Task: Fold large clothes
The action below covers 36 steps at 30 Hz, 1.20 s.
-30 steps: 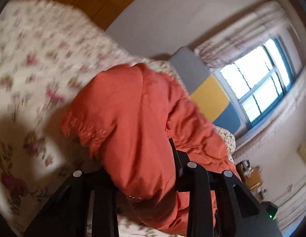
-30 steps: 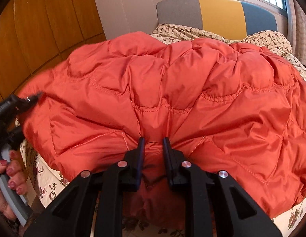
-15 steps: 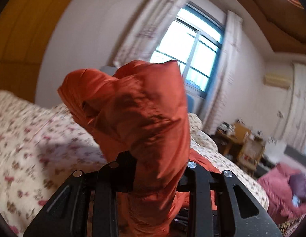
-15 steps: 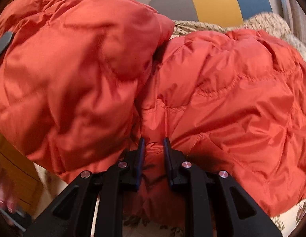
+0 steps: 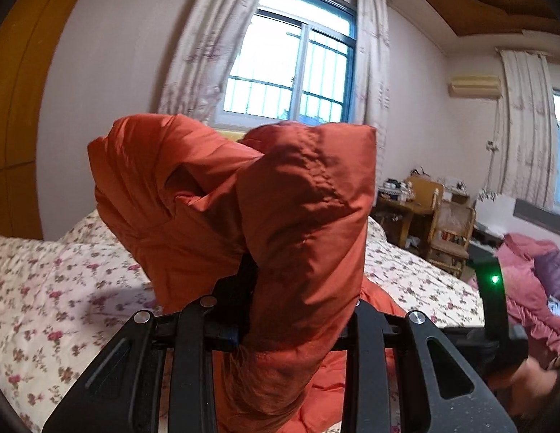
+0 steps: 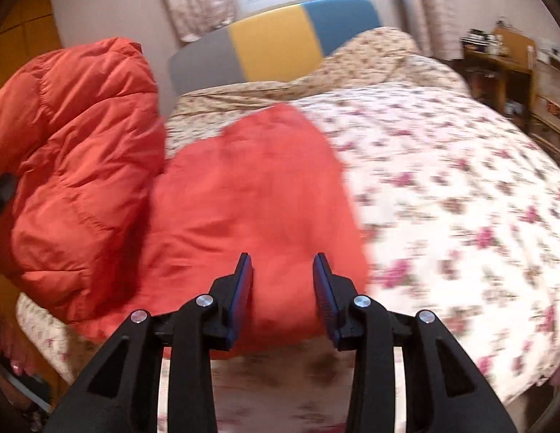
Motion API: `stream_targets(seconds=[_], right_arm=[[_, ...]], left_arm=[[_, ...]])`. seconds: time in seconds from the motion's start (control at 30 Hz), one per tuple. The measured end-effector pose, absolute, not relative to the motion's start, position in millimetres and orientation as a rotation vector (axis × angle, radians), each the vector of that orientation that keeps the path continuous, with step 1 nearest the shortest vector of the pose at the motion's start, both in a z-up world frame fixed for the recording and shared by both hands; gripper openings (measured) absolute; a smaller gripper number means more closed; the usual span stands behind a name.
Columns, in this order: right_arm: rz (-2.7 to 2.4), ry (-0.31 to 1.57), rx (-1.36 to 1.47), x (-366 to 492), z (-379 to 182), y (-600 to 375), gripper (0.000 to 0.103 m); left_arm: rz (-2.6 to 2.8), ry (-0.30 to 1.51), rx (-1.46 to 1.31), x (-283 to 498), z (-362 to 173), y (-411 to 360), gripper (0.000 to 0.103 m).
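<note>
Orange quilted jacket point(image 6: 77, 166) on white bedspread point(image 6: 442, 187) with pink flowers

Bright window point(image 5: 294, 68) backlights the room; right wrist view motion-blurred, fisheye edges dark.

Landmark: the bed point(image 6: 442, 187). The jacket point(image 6: 243, 209) lies on the bed's near left part; one bunched portion is raised above the bed's left edge, clamped in the left tool point(image 5: 298, 288). The right tool point(image 6: 282, 281) stands over the jacket's near edge, jaws opening, pads clear of the cloth. The headboard point(image 6: 276, 47) stands at the bed's far end, the window point(image 5: 290, 68) behind it. A wooden desk point(image 6: 503, 68) stands right of the bed.
</note>
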State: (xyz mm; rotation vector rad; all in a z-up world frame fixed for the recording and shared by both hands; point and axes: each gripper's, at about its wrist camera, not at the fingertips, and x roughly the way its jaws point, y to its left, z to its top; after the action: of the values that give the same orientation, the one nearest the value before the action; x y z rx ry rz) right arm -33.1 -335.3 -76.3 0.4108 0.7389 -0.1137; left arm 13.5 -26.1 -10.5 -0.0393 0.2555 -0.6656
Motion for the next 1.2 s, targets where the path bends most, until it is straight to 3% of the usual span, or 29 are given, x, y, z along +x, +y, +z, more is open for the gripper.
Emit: stream_targets(seconds=[0.1, 0.2, 0.4, 0.53, 0.77, 1.03, 1.13, 1.2], right_arm=[[-0.119, 0.751, 0.46, -37, -84, -352, 0.035], [-0.131, 0.774, 0.474, -41, -95, -357, 0.045], [-0.124, 0.792, 0.526, -39, -99, -359, 0.052], [-0.119, 0.797, 0.482, -41, -94, -360, 0.053], [-0.145, 0.785, 0.521, -53, -86, -379, 0.054], [-0.214, 0.725, 0.587, -84, -62, -405, 0.055], [-0.131, 0.648, 0.661, -98, -46, -406, 0.055], [-0.052, 0.621, 0.696, -98, -36, -400, 0.055]], left_arm=[[-0.697, 0.261, -0.022, 13, -11, -42, 0.03], [-0.728, 0.277, 0.001, 15, -13, -58, 0.03], [-0.792, 0.307, 0.058, 16, -20, -90, 0.03], [-0.843, 0.338, 0.092, 15, -30, -111, 0.031], [-0.964, 0.437, 0.174, 17, -59, -152, 0.045], [-1.078, 0.521, 0.268, 16, -91, -184, 0.045], [-1.091, 0.503, 0.324, 10, -97, -192, 0.058], [-1.12, 0.498, 0.329, 6, -99, -195, 0.075]])
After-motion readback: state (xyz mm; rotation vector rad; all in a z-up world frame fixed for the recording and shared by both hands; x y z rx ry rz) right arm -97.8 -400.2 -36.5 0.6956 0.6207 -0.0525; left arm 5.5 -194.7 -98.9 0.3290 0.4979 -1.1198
